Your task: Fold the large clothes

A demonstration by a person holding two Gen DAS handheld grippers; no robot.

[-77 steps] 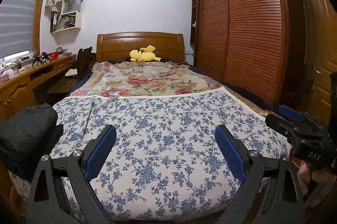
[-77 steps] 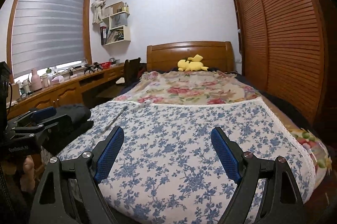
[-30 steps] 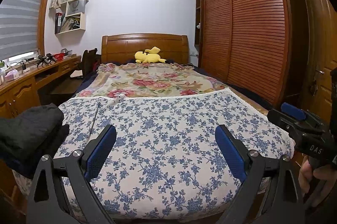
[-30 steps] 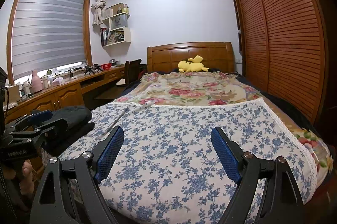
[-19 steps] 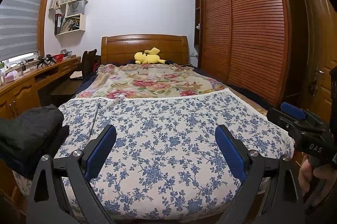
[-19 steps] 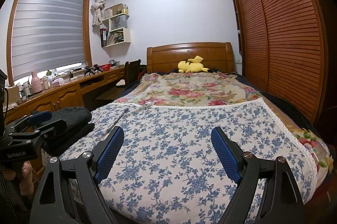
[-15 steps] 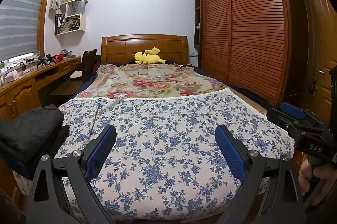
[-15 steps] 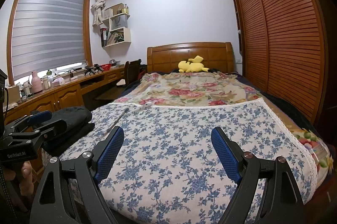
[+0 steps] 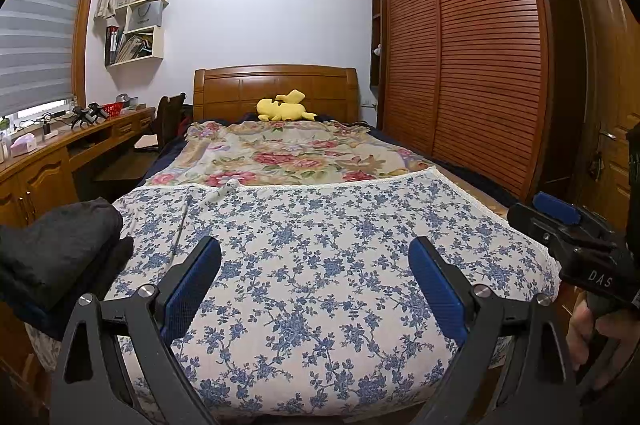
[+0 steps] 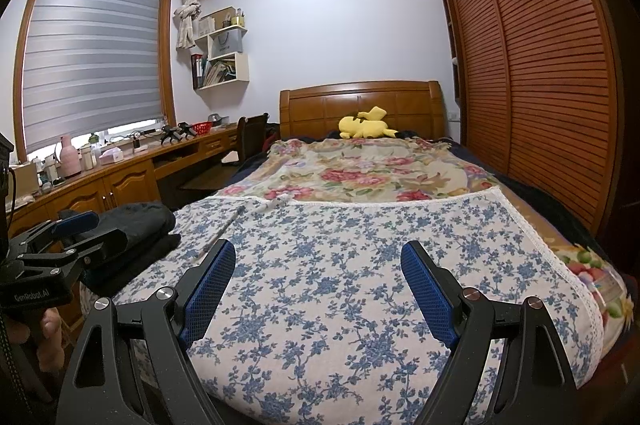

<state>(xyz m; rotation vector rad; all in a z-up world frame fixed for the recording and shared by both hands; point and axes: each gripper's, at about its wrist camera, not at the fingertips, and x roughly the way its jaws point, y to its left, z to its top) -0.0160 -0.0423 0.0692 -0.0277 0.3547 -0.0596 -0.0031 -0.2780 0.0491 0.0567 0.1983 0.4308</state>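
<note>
Near end of bed: blue-flowered cloth (image 9: 320, 265) spread flat, dark folded clothes (image 9: 60, 245) at left.
Left gripper (image 9: 316, 277): jaws apart, above the cloth.
Right gripper (image 10: 318, 285): jaws apart, above the cloth.

The dark clothes (image 9: 60, 245) run off the left edge; small things on the desk (image 10: 120, 169) are too tiny to tell.

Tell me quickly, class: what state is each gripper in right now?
Left gripper: open, holding nothing, above the blue-flowered cloth.
Right gripper: open, holding nothing, above the same cloth.
</note>
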